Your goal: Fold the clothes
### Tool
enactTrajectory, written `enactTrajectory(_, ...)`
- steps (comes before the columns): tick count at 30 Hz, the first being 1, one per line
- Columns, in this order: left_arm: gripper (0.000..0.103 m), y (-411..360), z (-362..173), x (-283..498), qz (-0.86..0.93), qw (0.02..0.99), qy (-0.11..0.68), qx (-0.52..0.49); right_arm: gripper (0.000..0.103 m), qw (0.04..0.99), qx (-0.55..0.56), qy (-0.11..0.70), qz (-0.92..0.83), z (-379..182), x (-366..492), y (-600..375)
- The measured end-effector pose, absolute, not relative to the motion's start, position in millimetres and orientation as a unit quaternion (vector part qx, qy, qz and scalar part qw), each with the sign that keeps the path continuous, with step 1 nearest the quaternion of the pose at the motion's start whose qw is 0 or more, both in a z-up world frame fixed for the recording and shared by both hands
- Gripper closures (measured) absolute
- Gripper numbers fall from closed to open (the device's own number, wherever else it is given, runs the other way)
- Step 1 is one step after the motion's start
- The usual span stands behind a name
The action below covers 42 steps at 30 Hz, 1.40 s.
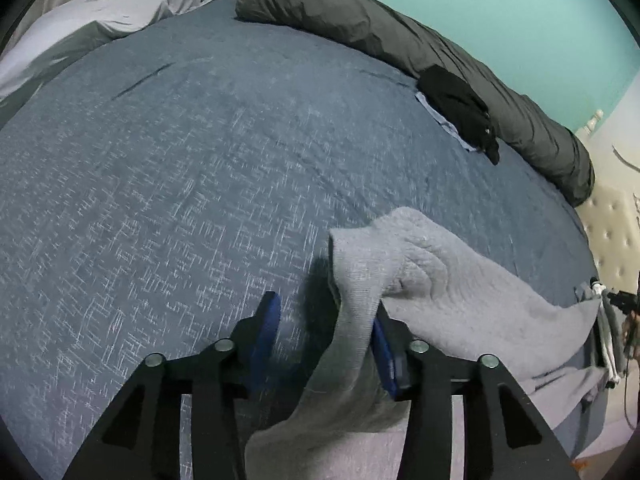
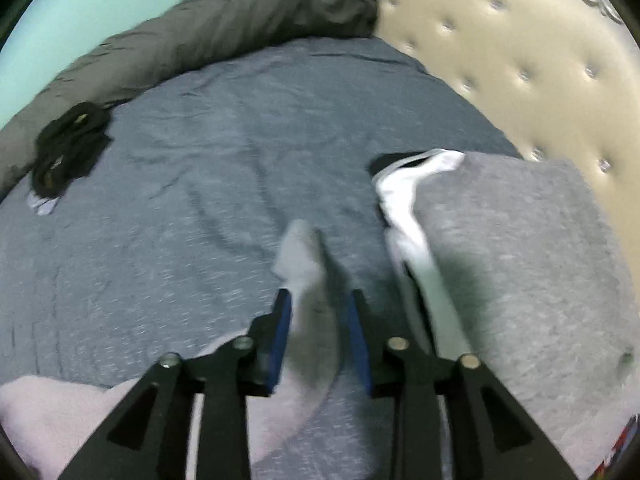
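We find the left gripper (image 1: pixel 326 332) jaws spread, the grey knitted garment (image 1: pixel 440 280) draped over the 3 o'clock jaw; the right gripper (image 2: pixel 320 312) jaws likewise spread, apparently releasing for laying flat on the blue-grey bed cover (image 1: pixel 180 168).

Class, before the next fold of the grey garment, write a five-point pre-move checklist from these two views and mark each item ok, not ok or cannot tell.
1. Left hand-held gripper has grey garment between its fingers: ok, though the fingers stand apart.
2. Right hand-held gripper grips cloth: cannot tell, blurred.
3. Garment lies flat: not ok, bunched.
4. Blue bedspread ahead free for folding: ok.
5. Black clothes pile out of the way: ok.
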<state>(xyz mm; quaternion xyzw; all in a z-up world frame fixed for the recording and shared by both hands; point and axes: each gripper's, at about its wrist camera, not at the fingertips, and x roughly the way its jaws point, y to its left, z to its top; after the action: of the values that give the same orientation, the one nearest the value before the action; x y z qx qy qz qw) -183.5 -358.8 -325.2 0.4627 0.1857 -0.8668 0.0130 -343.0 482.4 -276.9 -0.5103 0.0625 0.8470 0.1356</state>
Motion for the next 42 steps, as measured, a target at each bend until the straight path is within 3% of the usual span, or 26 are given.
enactTrajectory(5, 0.054, -361.4, -322.0, -175.9, -0.862, 0.025, 0.198, 0.467, 0.067, 0.065, -0.519, 0.056, 0.850, -290.4, -337.2, 441.7)
enactTrajectory(15, 0.036, -367.3, -336.5, -207.9, -0.860, 0.009, 0.200, 0.469, 0.061, -0.080, -0.540, 0.042, 0.837, -331.0, -341.2, 345.0)
enactTrajectory(18, 0.036, -363.1, -348.6, -231.3, -0.858, 0.000, 0.198, 0.474, 0.055, -0.124, -0.538, 0.022, 0.833, -340.5, -340.3, 308.8)
enactTrajectory(32, 0.036, -360.6, -397.5, -296.8, -0.848, -0.017, 0.204, 0.489, 0.051, -0.245, -0.546, -0.088, 0.797, -401.2, -350.3, 188.6)
enactTrajectory(34, 0.055, -357.5, -396.0, -295.3, -0.855, -0.024, 0.201, 0.478, 0.051, -0.253, -0.547, -0.103, 0.791, -408.1, -349.9, 179.2)
enactTrajectory(35, 0.058, -356.7, -395.9, -294.0, -0.856, -0.028, 0.201, 0.476, 0.051, -0.258, -0.549, -0.110, 0.788, -412.2, -349.5, 174.5)
enactTrajectory(37, 0.080, -351.6, -395.4, -292.2, -0.857, -0.036, 0.191, 0.477, 0.051, -0.260, -0.550, -0.133, 0.783, -417.5, -346.2, 166.7)
enactTrajectory(38, 0.081, -348.9, -395.1, -291.3, -0.858, -0.040, 0.186, 0.478, 0.055, -0.261, -0.550, -0.145, 0.780, -420.0, -344.3, 162.9)
enactTrajectory(39, 0.087, -347.2, -394.0, -291.3, -0.859, -0.042, 0.181, 0.476, 0.070, -0.260, -0.548, -0.151, 0.781, -420.0, -342.3, 161.4)
enactTrajectory(42, 0.090, -347.0, -379.1, -287.5, -0.869, -0.040, 0.175, 0.461, 0.096, -0.259, -0.537, -0.160, 0.787, -416.4, -336.3, 160.7)
